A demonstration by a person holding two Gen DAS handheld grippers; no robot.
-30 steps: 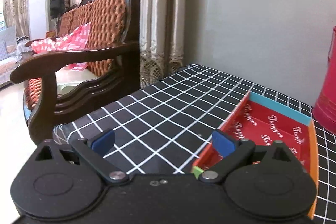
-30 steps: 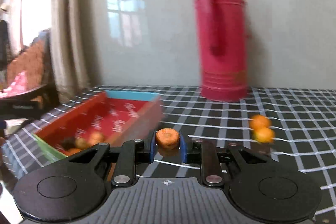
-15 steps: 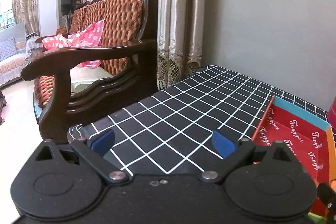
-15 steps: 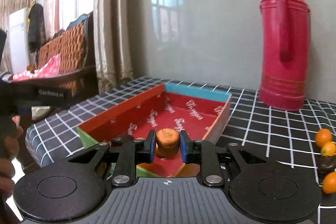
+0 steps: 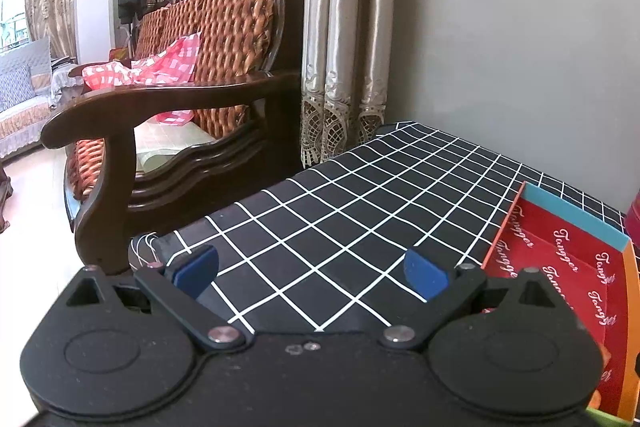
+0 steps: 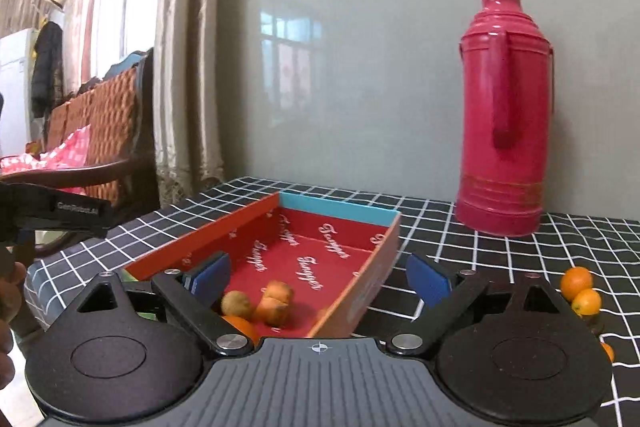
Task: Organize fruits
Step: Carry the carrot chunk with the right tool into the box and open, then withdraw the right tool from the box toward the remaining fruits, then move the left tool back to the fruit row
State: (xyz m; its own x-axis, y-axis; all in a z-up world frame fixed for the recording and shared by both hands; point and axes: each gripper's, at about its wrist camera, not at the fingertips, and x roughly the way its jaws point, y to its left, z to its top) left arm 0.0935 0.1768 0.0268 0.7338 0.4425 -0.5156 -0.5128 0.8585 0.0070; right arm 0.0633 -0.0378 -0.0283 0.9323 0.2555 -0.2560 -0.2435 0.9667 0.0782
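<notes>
A red box with a blue far wall lies on the checked table. Inside it lie an orange fruit piece, a brownish fruit and an orange. My right gripper is open and empty, just above the box's near end. Small oranges lie on the table at the right. My left gripper is open and empty over the table's left part; the red box shows at its right.
A tall red thermos stands at the back right by the grey wall. A wooden sofa stands off the table's left edge, with curtains behind. The left tool and a hand show at the right view's left side.
My right gripper opened and let the orange fruit piece fall into the box. My left gripper shifted a little leftward, so less of the box shows.
</notes>
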